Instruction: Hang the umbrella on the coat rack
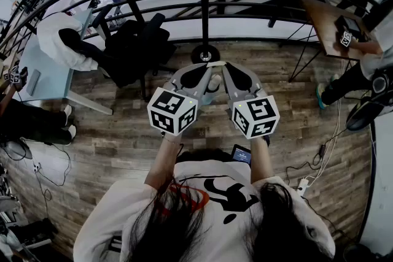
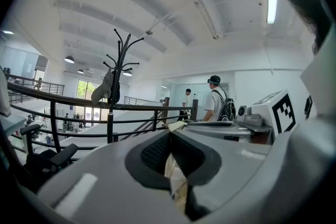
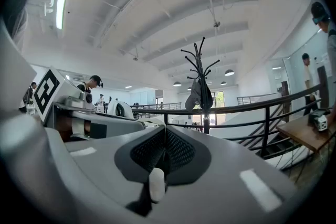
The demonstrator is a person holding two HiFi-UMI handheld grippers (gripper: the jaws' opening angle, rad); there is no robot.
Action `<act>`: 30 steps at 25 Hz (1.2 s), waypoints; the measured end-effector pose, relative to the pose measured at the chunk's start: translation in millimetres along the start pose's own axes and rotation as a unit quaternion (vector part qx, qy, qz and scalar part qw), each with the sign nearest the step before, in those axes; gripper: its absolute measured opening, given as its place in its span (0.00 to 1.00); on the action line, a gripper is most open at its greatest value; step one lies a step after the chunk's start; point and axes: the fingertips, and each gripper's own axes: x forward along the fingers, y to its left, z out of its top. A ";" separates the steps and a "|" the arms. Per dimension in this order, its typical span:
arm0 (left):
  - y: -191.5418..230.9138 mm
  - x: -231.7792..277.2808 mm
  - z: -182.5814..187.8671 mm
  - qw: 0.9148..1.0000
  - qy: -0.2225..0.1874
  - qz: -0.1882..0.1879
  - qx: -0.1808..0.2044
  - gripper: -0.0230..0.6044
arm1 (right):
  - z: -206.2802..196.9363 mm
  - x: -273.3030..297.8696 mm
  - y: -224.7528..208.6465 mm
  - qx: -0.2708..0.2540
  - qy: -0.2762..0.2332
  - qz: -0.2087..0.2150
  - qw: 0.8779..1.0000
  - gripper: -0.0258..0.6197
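Together, the left gripper (image 2: pixel 169 136) is clamped on the beige umbrella (image 2: pixel 176 181) and the right gripper (image 3: pixel 164 131) is pinched on its white handle (image 3: pixel 156 184); the coat rack (image 3: pixel 202 81) stands ahead, well apart.

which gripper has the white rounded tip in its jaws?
The right gripper: its jaws are shut on a white rounded tip. The left gripper pinches beige fabric instead.

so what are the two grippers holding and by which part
The left gripper is shut on a thin beige folded strip; the right gripper on a small white rounded stub. Whether these are umbrella parts cannot be told.
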 end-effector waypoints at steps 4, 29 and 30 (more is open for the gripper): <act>-7.9 12.4 -2.2 1.000 0.001 0.000 -0.002 0.04 | -3.0 -5.6 -12.2 -0.003 0.002 0.004 1.000 0.08; -46.8 82.0 -11.9 0.999 0.006 -0.005 -0.034 0.04 | -17.5 -31.0 -84.6 0.024 -0.009 0.030 0.999 0.08; -43.4 89.1 -11.2 0.999 0.004 -0.005 -0.035 0.04 | -17.9 -27.3 -90.2 0.023 -0.009 0.030 0.999 0.08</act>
